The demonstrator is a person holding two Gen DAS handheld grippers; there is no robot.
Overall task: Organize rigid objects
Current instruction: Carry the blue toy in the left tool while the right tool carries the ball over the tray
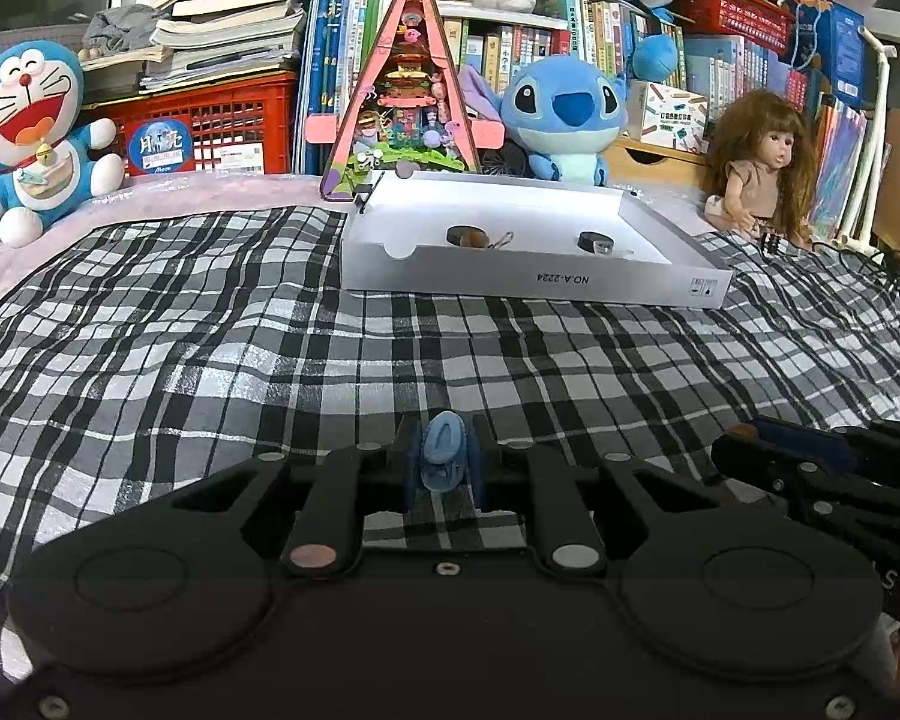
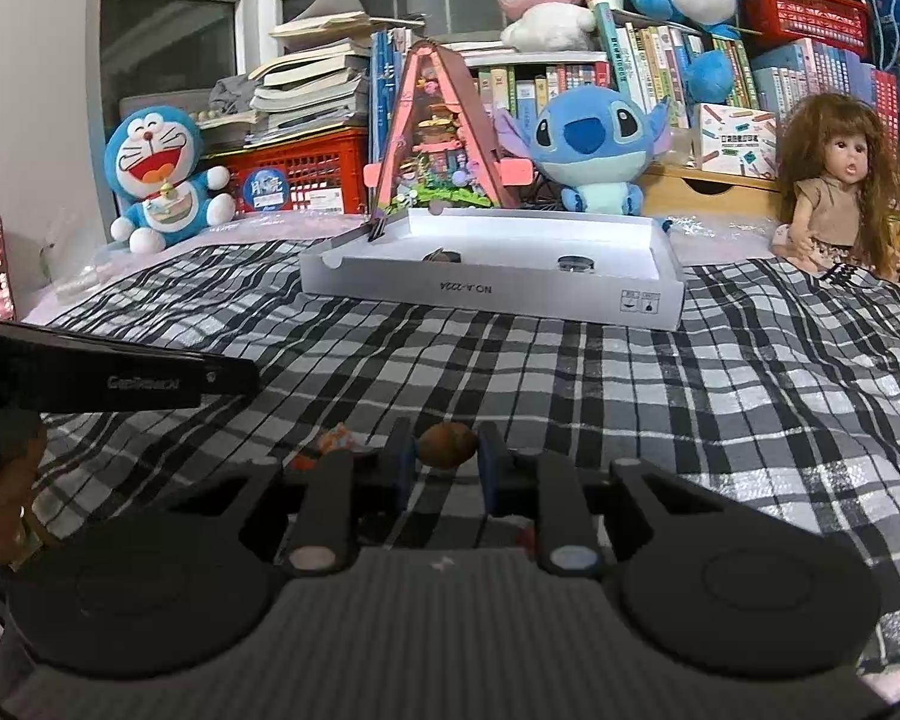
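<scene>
Blue figurine [image 1: 443, 461] is pinched tight in my left gripper [image 1: 444, 468], held near me just over the plaid cloth [image 1: 210, 330]. To the right of it, my right gripper [image 2: 448, 450] is clamped on a brown oval pebble-looking piece [image 2: 448, 445], also low over the cloth. Far side, centre-right, sits the white box lid [image 1: 528, 285] with two small dark round bits inside.

A black-and-white plaid cloth [image 1: 270, 330] covers the bed, with a white tray [image 1: 510, 282] lying on it.
</scene>
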